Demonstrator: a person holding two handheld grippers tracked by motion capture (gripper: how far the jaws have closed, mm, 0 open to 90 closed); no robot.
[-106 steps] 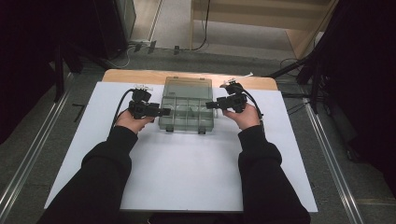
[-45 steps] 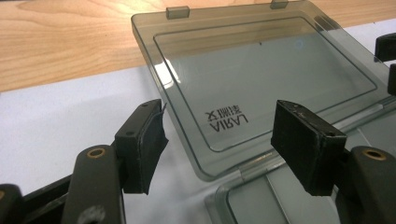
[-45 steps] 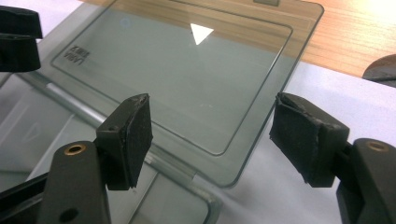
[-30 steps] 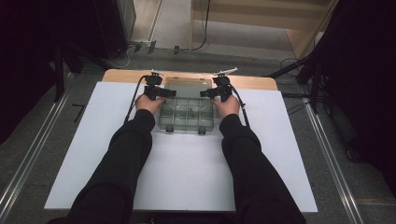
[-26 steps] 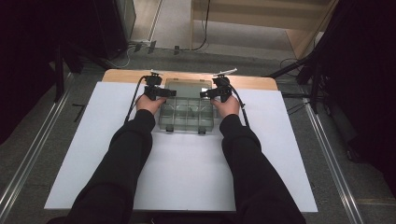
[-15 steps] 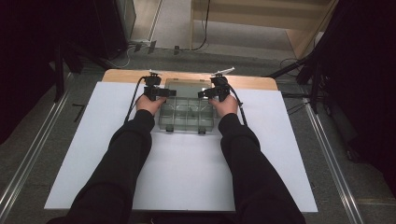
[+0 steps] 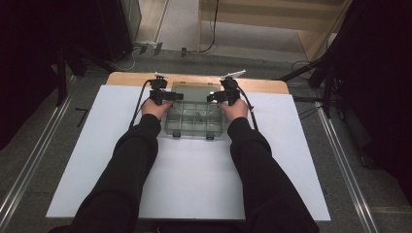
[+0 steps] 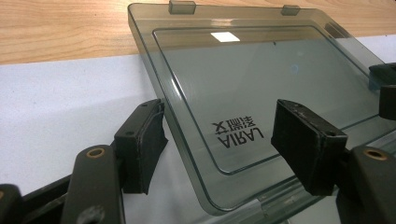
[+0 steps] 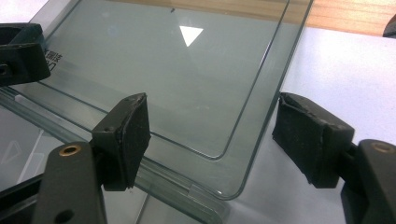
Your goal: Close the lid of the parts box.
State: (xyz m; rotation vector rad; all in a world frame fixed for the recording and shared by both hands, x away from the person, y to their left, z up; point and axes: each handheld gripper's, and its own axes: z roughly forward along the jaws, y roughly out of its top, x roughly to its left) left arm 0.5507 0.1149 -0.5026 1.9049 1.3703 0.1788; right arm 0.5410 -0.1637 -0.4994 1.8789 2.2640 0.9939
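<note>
The clear plastic organiser box [image 7: 194, 119] sits on the table [image 7: 291, 160] with its smoky lid [image 8: 252, 74] folded open and lying flat behind it. Left tongs [image 8: 224, 135] and right tongs [image 9: 219, 140] stand wide, each straddling a near lid corner without pinching it. The lid looks light, stiff and slick, so I would grip its side rim near the hinge.

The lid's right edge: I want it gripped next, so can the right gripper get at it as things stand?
Probably yes: the right gripper stands open astride the lid's edge, pads apart, nothing between.
</note>
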